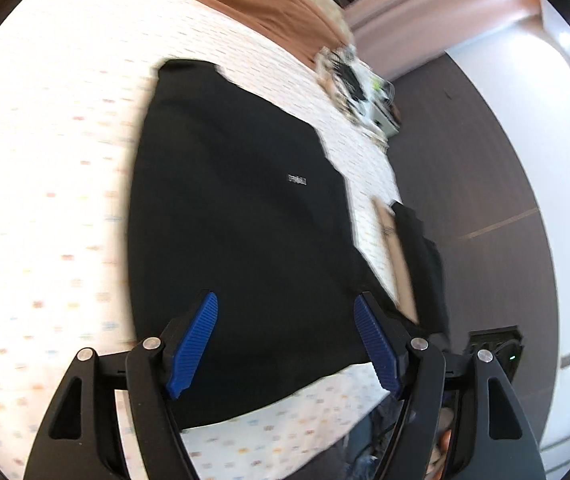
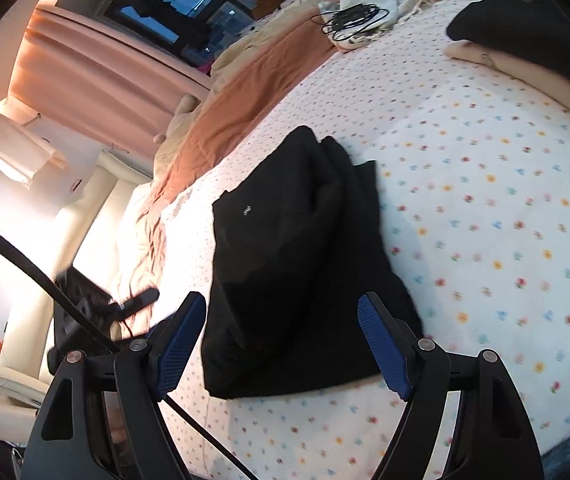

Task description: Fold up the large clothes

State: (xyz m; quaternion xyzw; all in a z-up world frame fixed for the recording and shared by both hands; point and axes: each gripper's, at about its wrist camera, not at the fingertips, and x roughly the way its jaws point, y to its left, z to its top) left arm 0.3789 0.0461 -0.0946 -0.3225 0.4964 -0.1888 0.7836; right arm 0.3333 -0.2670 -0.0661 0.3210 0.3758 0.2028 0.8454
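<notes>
Lying flat on the flowered bedsheet, the black garment runs lengthwise away from the left gripper, whose jaws gape wide, empty. Right view: the garment lies bunched, long axis pointing away from the right gripper, also wide open and empty.

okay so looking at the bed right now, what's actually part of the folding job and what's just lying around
Part of the job:
- black garment, lying partly folded on the floral bedsheet
- left gripper and right gripper, both open, holding nothing

Just lying about:
- orange-brown blanket along the far side
- tangled black cable on a pale cloth
- pink curtain
</notes>
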